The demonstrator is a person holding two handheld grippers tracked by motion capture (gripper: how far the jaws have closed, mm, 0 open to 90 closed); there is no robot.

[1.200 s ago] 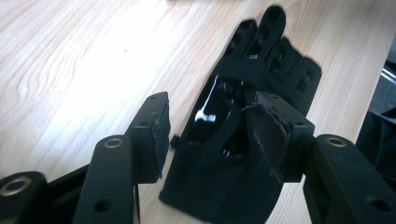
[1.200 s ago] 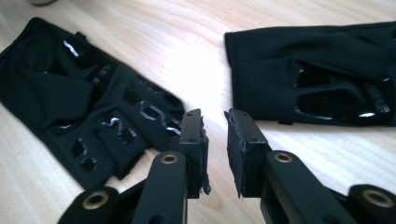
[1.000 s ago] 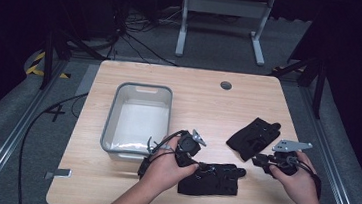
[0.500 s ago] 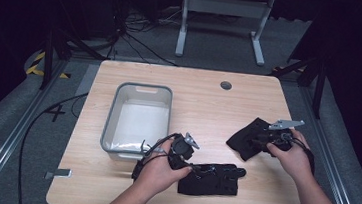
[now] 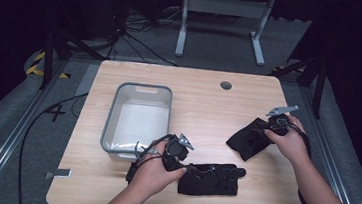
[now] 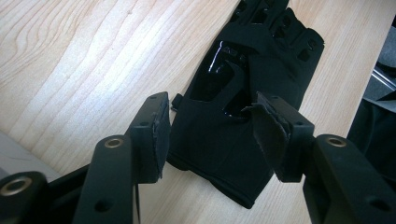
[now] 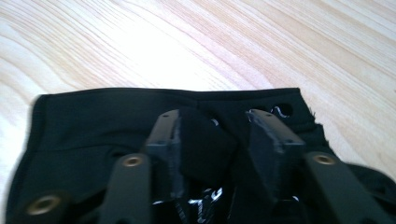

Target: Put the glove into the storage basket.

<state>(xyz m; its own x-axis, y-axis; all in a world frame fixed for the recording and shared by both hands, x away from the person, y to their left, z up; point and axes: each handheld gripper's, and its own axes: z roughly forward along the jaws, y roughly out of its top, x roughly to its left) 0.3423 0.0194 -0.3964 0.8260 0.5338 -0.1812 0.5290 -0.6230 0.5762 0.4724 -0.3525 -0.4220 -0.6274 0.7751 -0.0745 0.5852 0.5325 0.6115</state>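
Note:
Two black gloves lie on the wooden table (image 5: pixel 203 106). The near glove (image 5: pixel 211 180) lies flat by the front edge, fingers to the right. My left gripper (image 5: pixel 188 169) sits at its cuff end; in the left gripper view the gripper (image 6: pixel 210 135) is open, its jaws on either side of the glove's (image 6: pixel 224 140) cuff and strap. The second glove (image 5: pixel 247 138) lies crumpled at the right. My right gripper (image 5: pixel 262 132) presses into it. In the right gripper view the gripper (image 7: pixel 212 135) is open with a raised fold of that glove (image 7: pixel 93 135) between its jaws.
A grey plastic bin (image 5: pixel 142 87) stands left of centre, just beyond my left hand. A round cable hole (image 5: pixel 226 85) sits near the table's far edge. A desk frame (image 5: pixel 222 15) stands on the floor behind. Bare wood lies between the bin and the right glove.
My right hand has moved up and left from the table's right edge onto the crumpled glove. The left hand has shifted slightly toward the near glove's cuff.

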